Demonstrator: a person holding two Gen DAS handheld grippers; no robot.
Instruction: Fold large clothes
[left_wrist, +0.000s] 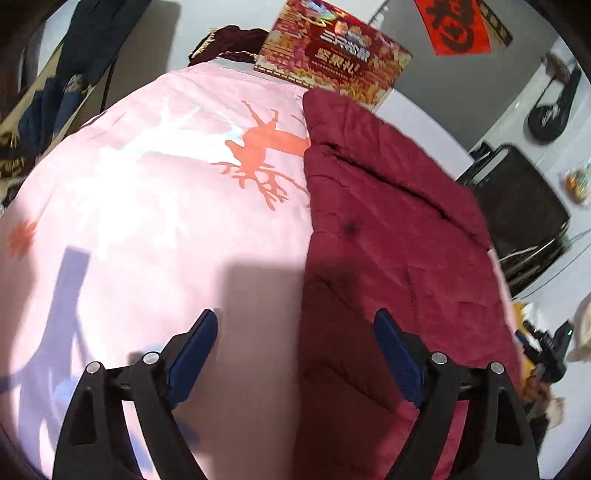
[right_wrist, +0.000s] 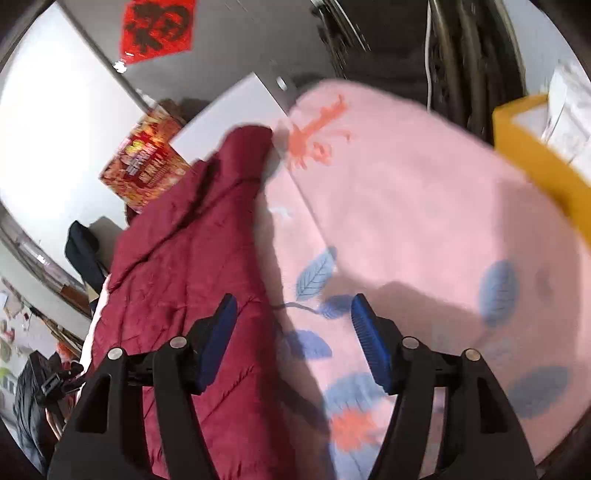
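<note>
A dark red quilted garment (left_wrist: 391, 236) lies spread flat on a pink bedsheet printed with orange deer and blue leaves (left_wrist: 155, 206). In the left wrist view the garment takes the right half of the bed, its long straight left edge running from near to far down the middle of the frame, with a wide stretch of bare sheet open to the left. Its far end tapers to a narrow rounded tip close to a red and gold printed gift box (left_wrist: 332, 55) standing at the far edge. To the right the garment reaches almost to the bed's edge, where a black chair (left_wrist: 517, 206) stands close.

The left gripper (left_wrist: 295, 332) hangs above the bed with its blue-padded jaws spread wide and nothing between them, straddling the garment's left edge.

In the right wrist view the garment (right_wrist: 192, 266) lies to the left and open sheet (right_wrist: 406, 206) to the right, bounded far right by a yellow box (right_wrist: 535, 166). The right gripper (right_wrist: 293, 317) is likewise spread and empty, over the garment's right edge.
</note>
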